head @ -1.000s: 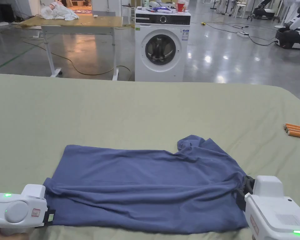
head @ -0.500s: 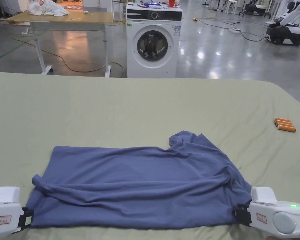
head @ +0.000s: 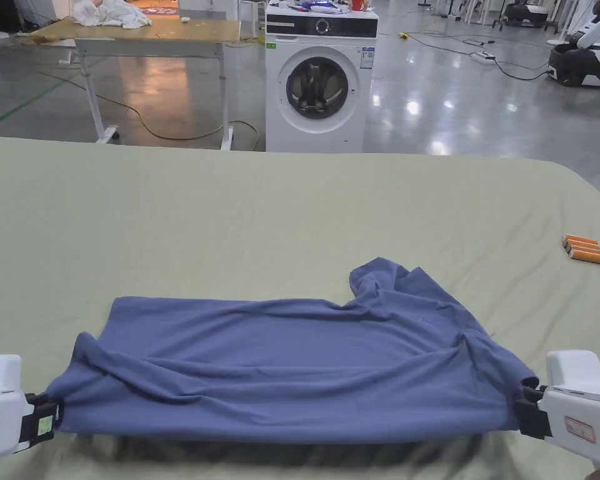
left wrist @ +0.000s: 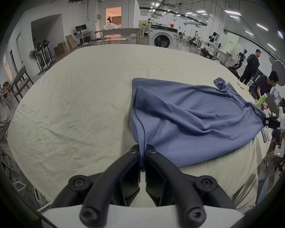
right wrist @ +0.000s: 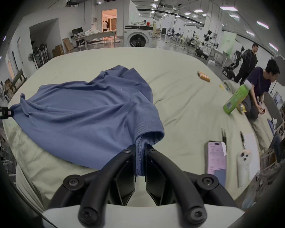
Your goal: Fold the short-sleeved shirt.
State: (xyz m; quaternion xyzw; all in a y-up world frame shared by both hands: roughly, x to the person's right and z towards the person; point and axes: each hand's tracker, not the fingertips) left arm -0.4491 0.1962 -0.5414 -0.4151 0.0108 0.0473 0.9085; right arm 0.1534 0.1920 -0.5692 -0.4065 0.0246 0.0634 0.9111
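1. A wide counter (head: 292,206) draped in pale green cloth carries the blue shirt (head: 292,369) near its front edge.
2. The left gripper (left wrist: 142,151) and right gripper (right wrist: 140,146) have their fingers closed on opposite near corners, lifting that edge.
3. Best to hold it taut and level, then carry it evenly to the far edge.

Both claws have lifted the shirt's (head: 292,369) near edge off the bed (head: 230,219).

Head view down over the bed (head: 292,206); both gripper views low, inward, sharing the shirt (left wrist: 196,116).
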